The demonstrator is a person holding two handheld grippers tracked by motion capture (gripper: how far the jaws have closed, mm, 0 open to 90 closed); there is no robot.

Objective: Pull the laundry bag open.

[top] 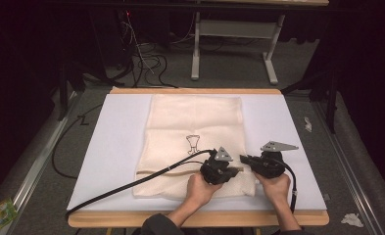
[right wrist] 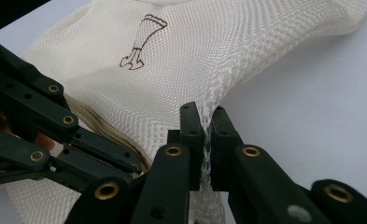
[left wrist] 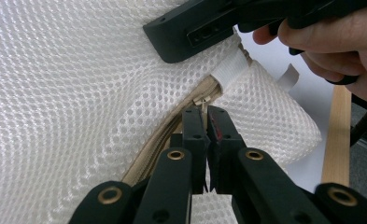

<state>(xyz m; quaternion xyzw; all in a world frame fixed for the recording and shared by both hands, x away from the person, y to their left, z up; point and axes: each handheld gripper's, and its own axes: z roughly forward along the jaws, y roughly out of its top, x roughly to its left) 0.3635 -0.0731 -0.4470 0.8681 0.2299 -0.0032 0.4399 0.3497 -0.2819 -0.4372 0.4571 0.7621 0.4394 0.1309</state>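
A cream mesh laundry bag with a small brown drawing lies flat on the white mat. Its beige zipper runs along the near end. My left gripper is shut on the small metal zipper pull near the bag's right corner. My right gripper is shut on a pinched-up fold of the mesh at the bag's right edge. In the high view the left gripper and the right gripper point at each other, almost tip to tip. A hand holds each one.
The mat covers a wooden table with its edge close behind the hands. A black cable trails left across the mat from the left gripper. A white desk frame and loose cables stand beyond the table.
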